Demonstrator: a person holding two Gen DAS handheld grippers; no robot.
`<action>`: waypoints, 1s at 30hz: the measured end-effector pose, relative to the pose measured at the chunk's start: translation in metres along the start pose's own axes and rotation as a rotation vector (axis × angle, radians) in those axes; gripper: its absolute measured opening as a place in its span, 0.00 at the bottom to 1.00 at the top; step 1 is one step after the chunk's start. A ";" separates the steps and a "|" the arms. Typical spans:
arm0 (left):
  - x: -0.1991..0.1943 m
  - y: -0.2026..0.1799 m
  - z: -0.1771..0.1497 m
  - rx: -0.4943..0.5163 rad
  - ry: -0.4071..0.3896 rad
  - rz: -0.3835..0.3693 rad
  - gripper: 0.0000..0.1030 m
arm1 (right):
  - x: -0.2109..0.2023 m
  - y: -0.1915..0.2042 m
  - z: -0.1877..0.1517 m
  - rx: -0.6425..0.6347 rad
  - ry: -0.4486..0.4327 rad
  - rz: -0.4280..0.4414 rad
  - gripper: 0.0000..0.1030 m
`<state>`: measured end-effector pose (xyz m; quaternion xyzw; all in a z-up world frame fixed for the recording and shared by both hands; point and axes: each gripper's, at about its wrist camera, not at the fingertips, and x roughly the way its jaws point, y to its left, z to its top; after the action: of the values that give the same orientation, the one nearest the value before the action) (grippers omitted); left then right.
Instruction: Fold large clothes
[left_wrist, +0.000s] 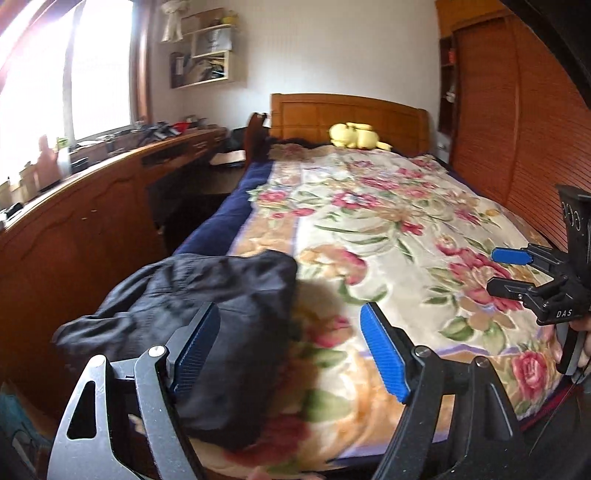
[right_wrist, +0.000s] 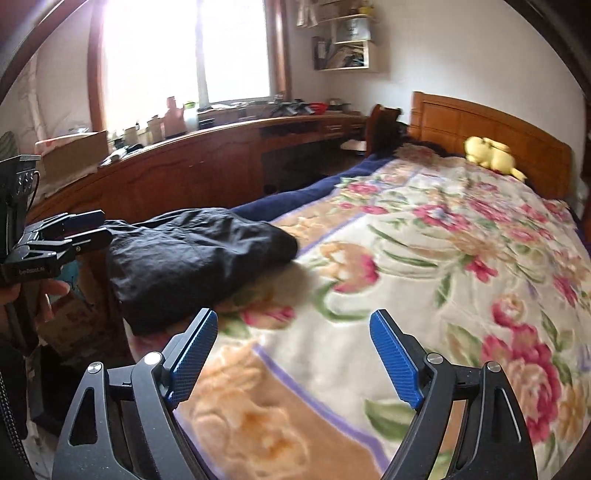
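Observation:
A black garment (left_wrist: 192, 306) lies folded in a bundle at the near left corner of the bed, also seen in the right wrist view (right_wrist: 192, 258). My left gripper (left_wrist: 291, 317) hangs open above the bundle's right edge and the flowered blanket (left_wrist: 388, 229), with nothing between its blue pads (left_wrist: 384, 350). My right gripper (right_wrist: 293, 325) is open over the blanket (right_wrist: 424, 258), to the right of the garment, and holds nothing. Each gripper shows at the edge of the other's view, the right one (left_wrist: 498, 271) and the left one (right_wrist: 99, 225), both apart from the cloth.
A yellow plush toy (left_wrist: 354, 136) rests by the wooden headboard (left_wrist: 351, 114). A long wooden counter (right_wrist: 207, 155) with clutter runs along the left under a bright window. A wooden wardrobe (left_wrist: 517, 129) stands to the right of the bed. A hand (right_wrist: 44, 291) holds the left gripper's handle.

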<state>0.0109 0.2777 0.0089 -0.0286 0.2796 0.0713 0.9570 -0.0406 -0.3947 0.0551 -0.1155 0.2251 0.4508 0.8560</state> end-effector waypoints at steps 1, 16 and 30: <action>0.001 -0.008 0.000 0.002 0.001 -0.012 0.77 | -0.007 -0.004 -0.005 0.011 -0.003 -0.020 0.83; 0.023 -0.156 -0.001 0.050 0.014 -0.146 0.77 | -0.096 -0.045 -0.066 0.163 -0.020 -0.211 0.83; 0.019 -0.246 -0.008 0.047 0.022 -0.228 0.77 | -0.170 -0.055 -0.104 0.296 -0.102 -0.379 0.83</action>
<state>0.0603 0.0366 -0.0043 -0.0386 0.2866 -0.0451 0.9562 -0.1079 -0.5900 0.0477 -0.0061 0.2193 0.2497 0.9431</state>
